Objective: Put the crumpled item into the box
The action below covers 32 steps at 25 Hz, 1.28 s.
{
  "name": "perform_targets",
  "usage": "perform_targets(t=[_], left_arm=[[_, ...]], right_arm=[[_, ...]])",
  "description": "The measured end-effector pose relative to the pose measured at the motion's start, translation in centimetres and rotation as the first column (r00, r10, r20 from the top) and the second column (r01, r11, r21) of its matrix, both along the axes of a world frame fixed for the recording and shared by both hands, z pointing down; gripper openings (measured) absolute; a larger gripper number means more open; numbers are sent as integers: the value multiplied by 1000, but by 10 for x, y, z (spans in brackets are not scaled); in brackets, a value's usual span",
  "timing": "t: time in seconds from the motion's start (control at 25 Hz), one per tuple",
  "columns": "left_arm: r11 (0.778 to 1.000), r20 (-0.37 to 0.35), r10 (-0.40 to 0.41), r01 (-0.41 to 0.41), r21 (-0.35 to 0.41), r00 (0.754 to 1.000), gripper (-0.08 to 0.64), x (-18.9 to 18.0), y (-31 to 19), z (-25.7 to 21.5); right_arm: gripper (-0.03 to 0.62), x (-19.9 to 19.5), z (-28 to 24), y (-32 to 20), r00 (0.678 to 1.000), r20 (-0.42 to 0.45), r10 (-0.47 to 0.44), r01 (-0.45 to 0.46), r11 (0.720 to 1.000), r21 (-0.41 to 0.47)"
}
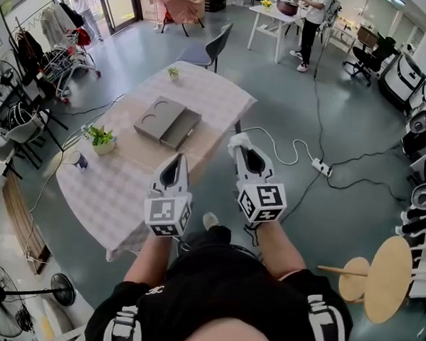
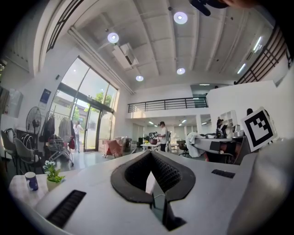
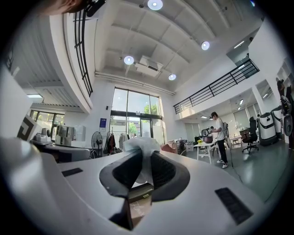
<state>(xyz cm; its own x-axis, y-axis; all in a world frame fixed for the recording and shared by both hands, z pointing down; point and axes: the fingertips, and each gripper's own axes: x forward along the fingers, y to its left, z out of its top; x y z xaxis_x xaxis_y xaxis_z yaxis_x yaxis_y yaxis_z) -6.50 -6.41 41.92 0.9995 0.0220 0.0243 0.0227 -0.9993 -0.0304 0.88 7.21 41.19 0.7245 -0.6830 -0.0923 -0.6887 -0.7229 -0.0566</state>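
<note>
White crumpled item (image 3: 140, 146) pinched btwn R claw (image 3: 142, 158) jaws, poking past tips

Black shirt (image 1: 214, 280), white-striped sleeves (image 1: 123, 320), grey left tongs (image 1: 178, 159), right tongs (image 1: 237, 141), black-white marker cubes (image 1: 166, 215)

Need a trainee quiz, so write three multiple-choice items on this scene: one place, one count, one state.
1. Where is the grey box? A table; B floor; C chair.
2. How many potted plants stand on the table? A one; B two; C four.
3. The right gripper is: A open, empty; B unseen; C shut on the crumpled white item.
Key: 1 A, it rests on the table; 2 B, one near the mug, one farther back; 3 C, the item is pinched in its jaws.
</note>
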Motion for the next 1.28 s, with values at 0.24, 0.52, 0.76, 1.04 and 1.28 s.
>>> perform_targets(t=[0.24, 0.52, 0.76, 1.04, 1.28], left_arm=[[1000, 31, 1, -1, 2, 1000, 3, 75, -16, 8], [1000, 39, 2, -2, -2, 999, 3, 159, -34, 6], [1000, 31, -26, 27, -9, 999, 3, 218, -58, 0], [998, 29, -59, 59, -4, 998, 3, 248, -87, -6], [991, 53, -133, 132, 34, 990, 3, 244, -104, -6]], right_arm=[[48, 70, 3, -13, 1000, 15, -4, 4, 1000, 12], [48, 154, -2, -32, 1000, 20, -14, 13, 1000, 12], [48, 215, -13, -56, 999, -1, -39, 39, 999, -2], [48, 252, -23, -87, 997, -7, -76, 76, 997, 7], [48, 266, -22, -118, 987, 16, -159, 159, 986, 44]])
